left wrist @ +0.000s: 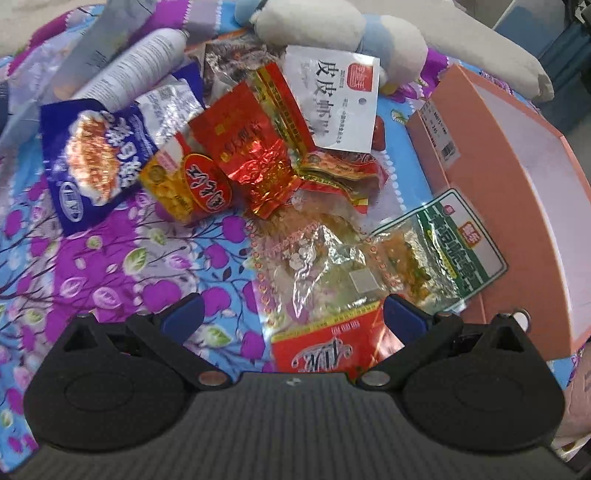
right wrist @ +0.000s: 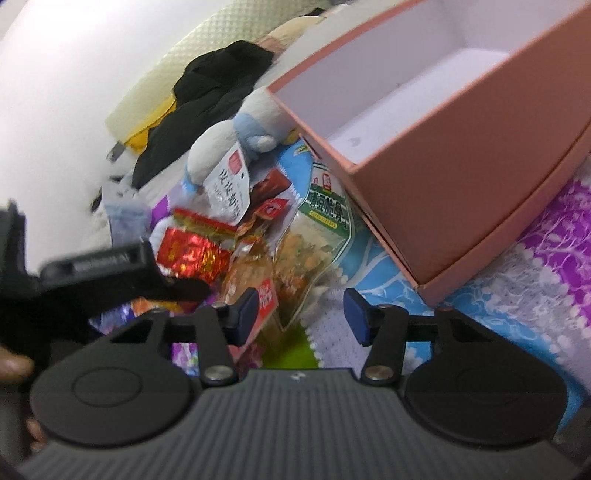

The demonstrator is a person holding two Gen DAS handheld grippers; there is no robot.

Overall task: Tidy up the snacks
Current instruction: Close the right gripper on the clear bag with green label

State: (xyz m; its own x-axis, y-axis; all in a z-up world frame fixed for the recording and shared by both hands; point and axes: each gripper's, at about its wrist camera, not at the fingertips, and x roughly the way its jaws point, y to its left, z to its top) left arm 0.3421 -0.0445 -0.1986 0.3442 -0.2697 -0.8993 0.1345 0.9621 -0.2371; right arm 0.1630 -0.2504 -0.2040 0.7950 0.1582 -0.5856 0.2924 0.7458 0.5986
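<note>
Several snack packets lie in a pile on a floral purple and blue cloth (left wrist: 110, 266). My left gripper (left wrist: 293, 317) is open just above a clear packet with a red end (left wrist: 317, 280). A green-labelled packet (left wrist: 443, 243) lies beside it, against the open pink box (left wrist: 517, 192). Further off are a red foil packet (left wrist: 255, 155), a yellow and red packet (left wrist: 192, 184), a blue packet (left wrist: 92, 162) and a white packet (left wrist: 343, 99). My right gripper (right wrist: 301, 317) is open and empty near the green-labelled packet (right wrist: 325, 221) and the pink box (right wrist: 461, 177), which is empty inside.
A white and blue plush toy (left wrist: 332, 26) lies behind the pile. A white bottle (left wrist: 136, 66) lies at the back left. In the right wrist view the left gripper's black body (right wrist: 92, 273) is at the left, with dark clothing (right wrist: 207, 92) on the bed behind.
</note>
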